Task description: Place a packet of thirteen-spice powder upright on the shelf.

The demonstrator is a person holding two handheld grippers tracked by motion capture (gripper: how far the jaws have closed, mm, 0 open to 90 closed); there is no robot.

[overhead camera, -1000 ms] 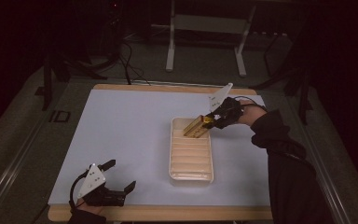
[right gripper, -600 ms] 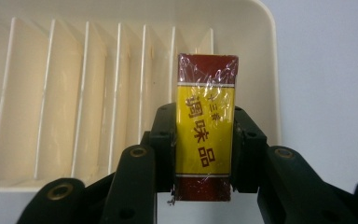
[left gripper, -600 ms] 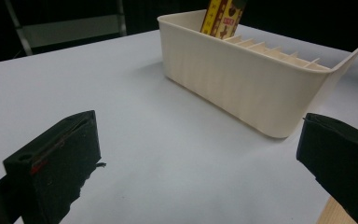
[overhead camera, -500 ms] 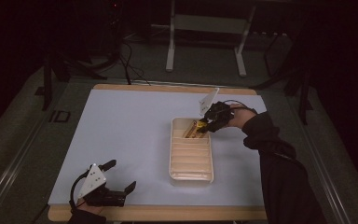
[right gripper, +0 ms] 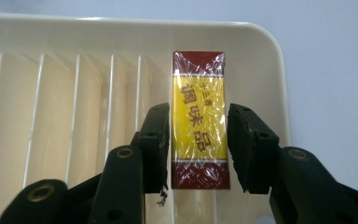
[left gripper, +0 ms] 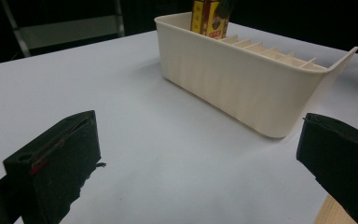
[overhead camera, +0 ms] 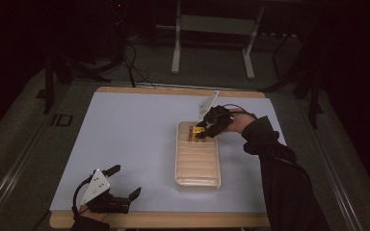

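Seasoning packet (right gripper: 199, 120) stands in the ribbed tray's (right gripper: 270, 56) end slot between the right claw's (right gripper: 199, 149) just-opening, slightly parted jaws.

the right gripper (overhead camera: 203, 129) has dropped lower over the upper end of the slotted cream tray (overhead camera: 197, 179) right of frame centre, the yellow-and-red box (right gripper: 199, 119) now standing in the end compartment; its jaws have just been opening, a sliver of gap showing on the box's right side
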